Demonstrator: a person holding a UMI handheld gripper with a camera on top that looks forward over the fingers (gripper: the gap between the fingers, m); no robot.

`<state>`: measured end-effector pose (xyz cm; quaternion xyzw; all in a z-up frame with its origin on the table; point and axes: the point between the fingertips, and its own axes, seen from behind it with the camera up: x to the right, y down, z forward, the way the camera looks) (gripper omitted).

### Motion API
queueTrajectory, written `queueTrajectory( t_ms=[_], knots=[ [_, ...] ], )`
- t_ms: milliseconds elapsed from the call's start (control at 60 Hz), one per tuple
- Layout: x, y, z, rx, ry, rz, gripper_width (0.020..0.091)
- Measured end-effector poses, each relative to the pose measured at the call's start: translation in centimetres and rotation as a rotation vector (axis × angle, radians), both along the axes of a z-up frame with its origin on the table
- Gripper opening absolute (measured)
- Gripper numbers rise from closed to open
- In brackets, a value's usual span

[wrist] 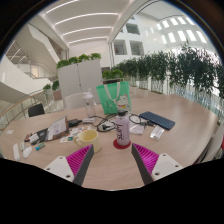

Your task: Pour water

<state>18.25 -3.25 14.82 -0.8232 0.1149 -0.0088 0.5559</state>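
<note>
A clear bottle (123,128) with a white label and a red base stands upright on the wooden table (180,150), a little ahead of my fingers and slightly toward the right one. To its left sits a pale yellow cup (88,135). My gripper (112,158) is open, its two pink-padded fingers (80,159) spread wide over bare tabletop with nothing between them.
A green bag (112,96) stands behind the bottle. A dark tablet (158,120) and white items lie to the right. Papers, small boxes and a black device (36,136) clutter the left. A white planter (80,76) and a row of plants (165,70) lie beyond.
</note>
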Motion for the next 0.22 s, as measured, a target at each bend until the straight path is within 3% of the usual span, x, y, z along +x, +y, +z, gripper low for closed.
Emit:
queueTrajectory(
  t_ms=[217],
  knots=[
    [-5.8,-11.4,4.6,-0.004,0.015,-0.032,0.0832]
  ],
)
